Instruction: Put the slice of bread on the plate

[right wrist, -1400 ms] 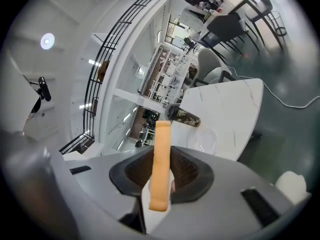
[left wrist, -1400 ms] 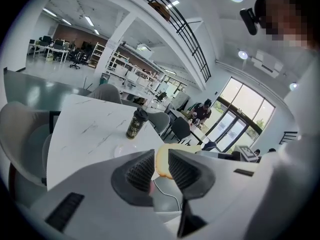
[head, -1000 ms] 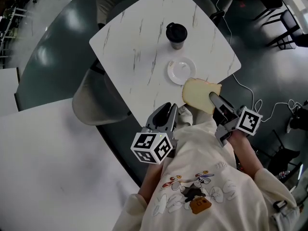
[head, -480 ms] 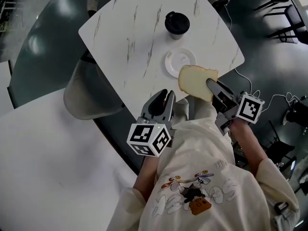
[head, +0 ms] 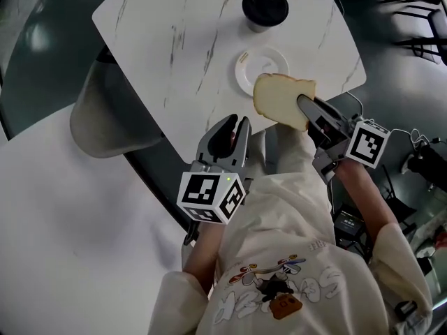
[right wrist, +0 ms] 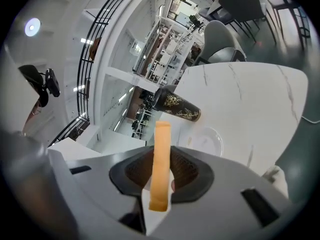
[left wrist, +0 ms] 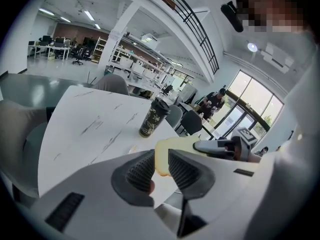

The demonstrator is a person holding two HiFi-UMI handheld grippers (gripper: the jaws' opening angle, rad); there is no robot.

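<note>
the right tongs [head: 305, 103] pinch the bread slice [head: 279, 98], seemingly in the air over the plate's [head: 257, 61] near rim, not yet laid down; the left tongs [head: 234, 125], slightly spread, hold nothing.

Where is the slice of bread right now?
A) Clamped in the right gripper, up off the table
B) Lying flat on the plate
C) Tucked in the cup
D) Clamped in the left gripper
A: the right gripper is shut on the slice of bread, which it holds in the air near the plate, not lying on it.
</note>
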